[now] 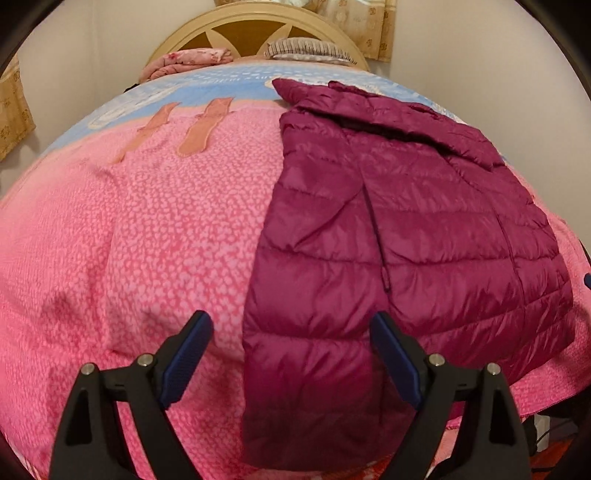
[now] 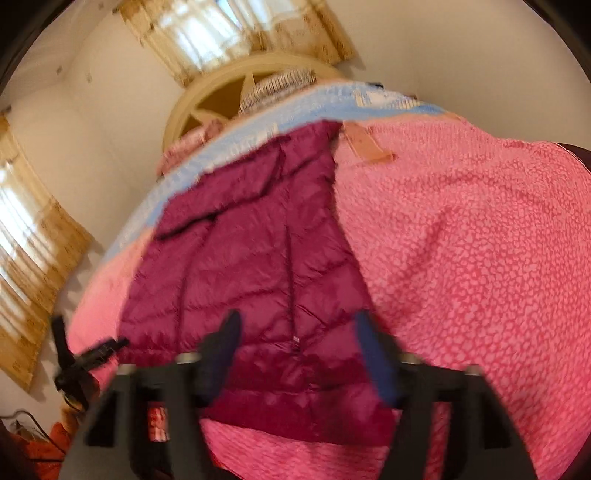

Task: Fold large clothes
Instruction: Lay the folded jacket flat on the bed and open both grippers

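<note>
A magenta quilted puffer jacket (image 1: 399,236) lies flat on the pink bedspread (image 1: 147,240), its sleeves folded in, collar toward the headboard and hem toward me. My left gripper (image 1: 291,332) is open and empty above the jacket's near left hem corner. In the blurred right wrist view the same jacket (image 2: 251,266) lies below my right gripper (image 2: 295,328), which is open and empty over the hem. The left gripper (image 2: 77,362) shows at that view's left edge.
The bed has a pink and blue cover and a cream wooden headboard (image 1: 255,26) with pillows (image 1: 306,48) against it. Walls and curtained windows (image 2: 22,236) surround the bed. Red items (image 2: 48,443) sit on the floor beside it.
</note>
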`<state>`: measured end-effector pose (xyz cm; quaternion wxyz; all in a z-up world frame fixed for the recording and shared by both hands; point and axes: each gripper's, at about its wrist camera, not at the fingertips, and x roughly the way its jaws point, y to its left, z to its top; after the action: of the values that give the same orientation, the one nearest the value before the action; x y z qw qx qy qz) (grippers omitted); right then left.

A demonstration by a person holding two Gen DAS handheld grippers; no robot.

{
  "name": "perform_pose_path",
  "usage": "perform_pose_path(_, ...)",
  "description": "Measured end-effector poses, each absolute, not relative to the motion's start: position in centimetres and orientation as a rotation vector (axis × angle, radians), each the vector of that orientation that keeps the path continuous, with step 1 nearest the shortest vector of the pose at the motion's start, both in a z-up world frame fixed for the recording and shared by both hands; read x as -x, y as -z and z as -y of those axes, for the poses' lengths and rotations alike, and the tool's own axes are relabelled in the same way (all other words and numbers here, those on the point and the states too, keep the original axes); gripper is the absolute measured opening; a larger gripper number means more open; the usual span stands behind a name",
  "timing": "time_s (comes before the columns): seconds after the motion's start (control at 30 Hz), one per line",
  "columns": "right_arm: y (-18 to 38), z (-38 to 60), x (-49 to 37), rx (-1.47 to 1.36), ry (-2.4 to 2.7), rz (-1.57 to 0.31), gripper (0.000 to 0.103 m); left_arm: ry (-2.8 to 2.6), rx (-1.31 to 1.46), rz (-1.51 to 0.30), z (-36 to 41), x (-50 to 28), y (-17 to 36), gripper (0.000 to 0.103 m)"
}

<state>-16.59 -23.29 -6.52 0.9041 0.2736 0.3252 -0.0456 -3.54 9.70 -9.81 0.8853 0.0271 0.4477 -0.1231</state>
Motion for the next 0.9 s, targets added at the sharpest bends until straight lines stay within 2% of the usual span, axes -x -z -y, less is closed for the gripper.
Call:
perform_pose_path(0.23,6.2,22.4,17.5,-0.548,0.095,-0.674,0.069,0.183,-0.005,-0.935,-11.5,5.1,9.7,0.099)
perform_pose_path(0.6,6.2,22.0,19.3,-0.461,0.149,-0.718,0.070,0.106,0.017,-0.923,-13.6,6.8,9.1,0.101)
perform_pose_path(0.9,8.2,23.2,20.9,-0.433,0.184,-0.783,0.070,0.243,-0.039,-0.925,-13.3,7.6,9.3,0.101)
